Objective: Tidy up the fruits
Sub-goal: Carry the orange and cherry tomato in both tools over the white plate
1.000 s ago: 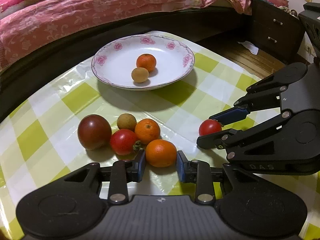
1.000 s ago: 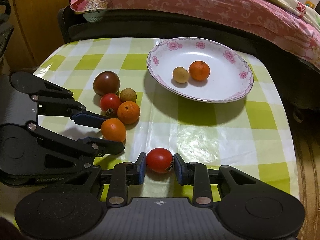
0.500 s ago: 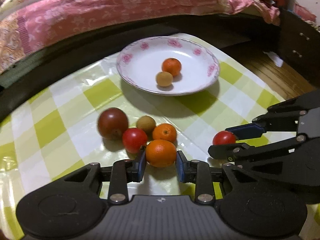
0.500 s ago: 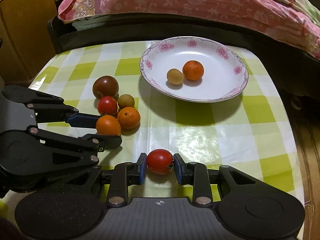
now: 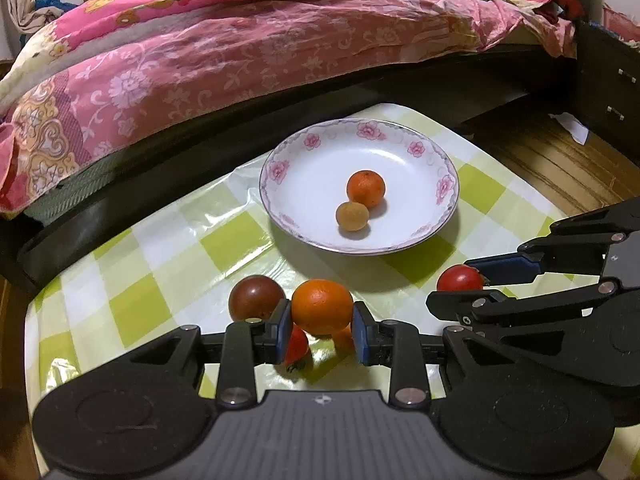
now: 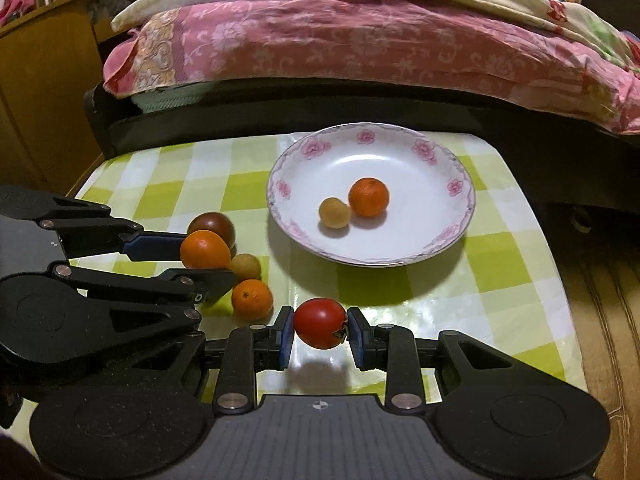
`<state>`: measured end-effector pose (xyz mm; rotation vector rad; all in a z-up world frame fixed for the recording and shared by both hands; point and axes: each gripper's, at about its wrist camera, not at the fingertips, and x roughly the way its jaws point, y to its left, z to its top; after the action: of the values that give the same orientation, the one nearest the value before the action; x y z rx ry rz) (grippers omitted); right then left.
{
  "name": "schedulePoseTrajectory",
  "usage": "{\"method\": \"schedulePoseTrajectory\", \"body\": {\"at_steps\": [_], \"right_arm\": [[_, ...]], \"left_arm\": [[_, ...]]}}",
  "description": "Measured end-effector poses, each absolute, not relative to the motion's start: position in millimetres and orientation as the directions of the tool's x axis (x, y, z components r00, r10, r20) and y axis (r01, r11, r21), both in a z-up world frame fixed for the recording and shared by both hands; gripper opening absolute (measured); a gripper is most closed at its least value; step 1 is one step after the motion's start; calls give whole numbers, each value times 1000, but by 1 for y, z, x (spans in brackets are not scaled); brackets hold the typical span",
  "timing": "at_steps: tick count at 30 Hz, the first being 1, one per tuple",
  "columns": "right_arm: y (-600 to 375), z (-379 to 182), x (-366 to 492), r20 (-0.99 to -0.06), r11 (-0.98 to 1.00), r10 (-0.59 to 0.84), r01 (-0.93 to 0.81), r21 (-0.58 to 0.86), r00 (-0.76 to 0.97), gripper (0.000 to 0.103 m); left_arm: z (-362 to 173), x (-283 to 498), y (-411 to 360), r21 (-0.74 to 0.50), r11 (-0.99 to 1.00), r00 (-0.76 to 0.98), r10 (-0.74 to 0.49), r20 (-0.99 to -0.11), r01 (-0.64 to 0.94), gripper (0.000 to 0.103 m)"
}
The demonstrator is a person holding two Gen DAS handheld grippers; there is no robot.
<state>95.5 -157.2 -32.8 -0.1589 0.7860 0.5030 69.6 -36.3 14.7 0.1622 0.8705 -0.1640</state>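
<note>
- Your left gripper [image 5: 322, 330] had its jaws closed on an orange [image 5: 322, 306], and against the frames of a second before the fruit had come up off the counter [image 5: 168, 268]; it hung clear above the pile it was taken from.
- Your right gripper [image 6: 320, 334] had its jaws closed on a red tomato [image 6: 320, 323]; that fruit too had risen, its shadow lying apart from it on the checked cloth.
- Neither grip had altered over that second: the pads pressed both fruits on their flanks throughout.
- Left on the counter were a dark tomato [image 6: 212, 227], a small brown fruit [image 6: 246, 266], a second orange [image 6: 252, 299] and a red tomato [image 5: 296, 346] partly hidden behind your left jaws.
- The flowered plate [image 6: 460, 208] stood beyond, holding one orange [image 6: 368, 197] and one brown fruit [image 6: 334, 213], touching.
- Judgement: both picks were complete; the carry to the plate appeared next, with four fruits remaining.
- Risk: two grippers arriving at one plate may collide.
</note>
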Motion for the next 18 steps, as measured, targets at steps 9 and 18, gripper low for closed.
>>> {"method": "schedulePoseTrajectory", "body": {"at_steps": [9,18], "right_arm": [[-160,-33,100,-707,888,354,-458,48,612,26],[-160,-34,106,-699,895,349,-444,50,624,26]], "left_arm": [[12,78,-36,63,976,639,-88,-764,209,38],[12,84,-35,50,978,650,-98,-753,205,38]]}}
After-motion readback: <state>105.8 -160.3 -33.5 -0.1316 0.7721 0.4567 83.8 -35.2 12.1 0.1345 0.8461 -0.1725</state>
